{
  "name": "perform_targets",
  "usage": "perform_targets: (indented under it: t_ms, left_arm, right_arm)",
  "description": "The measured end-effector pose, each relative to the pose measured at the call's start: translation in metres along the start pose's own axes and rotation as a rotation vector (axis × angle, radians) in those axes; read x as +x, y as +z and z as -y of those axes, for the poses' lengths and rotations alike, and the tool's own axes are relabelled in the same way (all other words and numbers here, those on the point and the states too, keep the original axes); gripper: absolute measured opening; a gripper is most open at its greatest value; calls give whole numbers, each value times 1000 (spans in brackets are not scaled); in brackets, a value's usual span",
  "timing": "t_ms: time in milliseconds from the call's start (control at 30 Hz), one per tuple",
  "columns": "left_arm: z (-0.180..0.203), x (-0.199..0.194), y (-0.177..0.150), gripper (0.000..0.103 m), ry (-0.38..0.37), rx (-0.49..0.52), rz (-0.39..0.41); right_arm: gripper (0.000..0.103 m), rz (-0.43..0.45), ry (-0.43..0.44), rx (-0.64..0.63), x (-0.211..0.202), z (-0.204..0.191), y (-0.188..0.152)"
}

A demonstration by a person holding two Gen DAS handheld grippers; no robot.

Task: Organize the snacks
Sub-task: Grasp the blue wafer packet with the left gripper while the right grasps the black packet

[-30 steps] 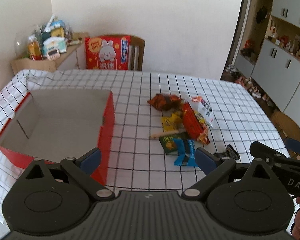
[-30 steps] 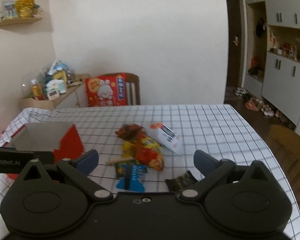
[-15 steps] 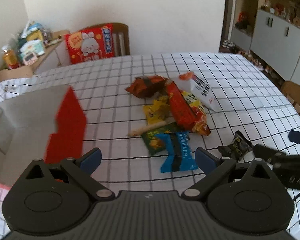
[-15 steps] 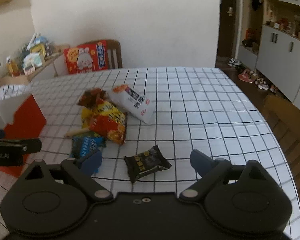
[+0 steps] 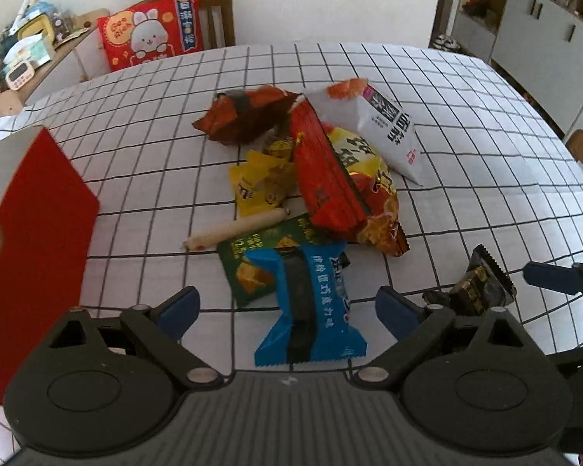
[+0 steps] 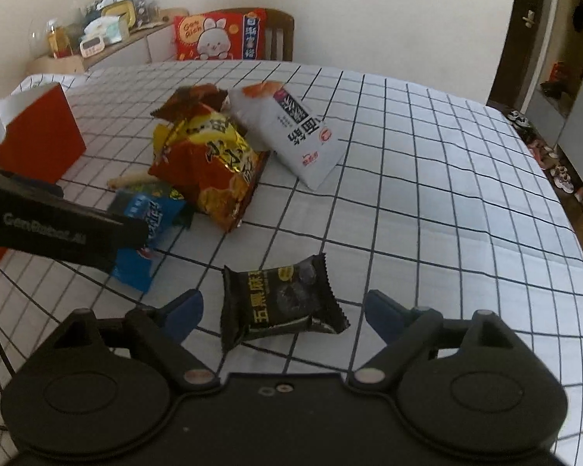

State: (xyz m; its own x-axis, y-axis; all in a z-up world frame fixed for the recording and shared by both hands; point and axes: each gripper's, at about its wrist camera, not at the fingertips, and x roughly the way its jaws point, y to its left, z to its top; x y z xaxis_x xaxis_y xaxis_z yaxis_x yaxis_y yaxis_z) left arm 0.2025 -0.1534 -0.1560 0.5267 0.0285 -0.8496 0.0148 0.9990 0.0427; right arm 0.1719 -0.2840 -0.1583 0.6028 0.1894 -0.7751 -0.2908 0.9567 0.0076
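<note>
A pile of snack packets lies mid-table: a blue packet (image 5: pixel 311 303), a green one (image 5: pixel 248 264), a red-orange chip bag (image 5: pixel 342 182), a white bag (image 5: pixel 384 128), a brown bag (image 5: pixel 245 116), a yellow packet (image 5: pixel 258 184) and a stick snack (image 5: pixel 237 229). My left gripper (image 5: pixel 287 306) is open, its fingers either side of the blue packet. A black packet (image 6: pixel 280 303) lies apart from the pile, and my right gripper (image 6: pixel 281 308) is open around it. A red box (image 5: pixel 35 233) stands at the left.
The table has a white checked cloth (image 6: pixel 447 194). A wooden chair with a red rabbit bag (image 5: pixel 151 31) stands at the far side. A cluttered side shelf (image 6: pixel 97 39) is at the back left and cabinets (image 5: pixel 544 31) at the right.
Both grippers have moved forward and down toward the snacks. The left one has closed in on the blue packet, the right one on the black packet. The red box has slid to the left edge.
</note>
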Motion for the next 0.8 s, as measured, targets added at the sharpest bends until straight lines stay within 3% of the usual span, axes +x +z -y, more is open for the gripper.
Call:
perform_targets:
  t_ms: [133, 200, 333, 467, 633, 667, 800]
  left_arm:
    - [3, 12, 4, 90, 0, 6, -24]
    - [2, 18, 5, 75, 5, -2, -48]
    - [0, 21, 4, 64, -16, -16, -65]
    - [2, 19, 4, 41, -33, -7, -61]
    - [-1, 14, 1, 38, -38, -2, -58]
    - [-4, 13, 0, 37, -38, -9, -62]
    - [-14, 1, -6, 37, -40, -20, -50]
  right_arm:
    - [83, -32, 20, -4, 10, 2, 1]
    - [79, -41, 14, -6, 15, 1, 1]
    - [70, -42, 7, -10, 15, 0, 0]
    - [62, -35, 1, -29, 11, -5, 0]
    - [55, -27, -11, -18, 5, -8, 0]
    - [48, -26, -10, -13, 3, -9, 0]
    - [48, -16, -9, -19, -8, -18, 3]
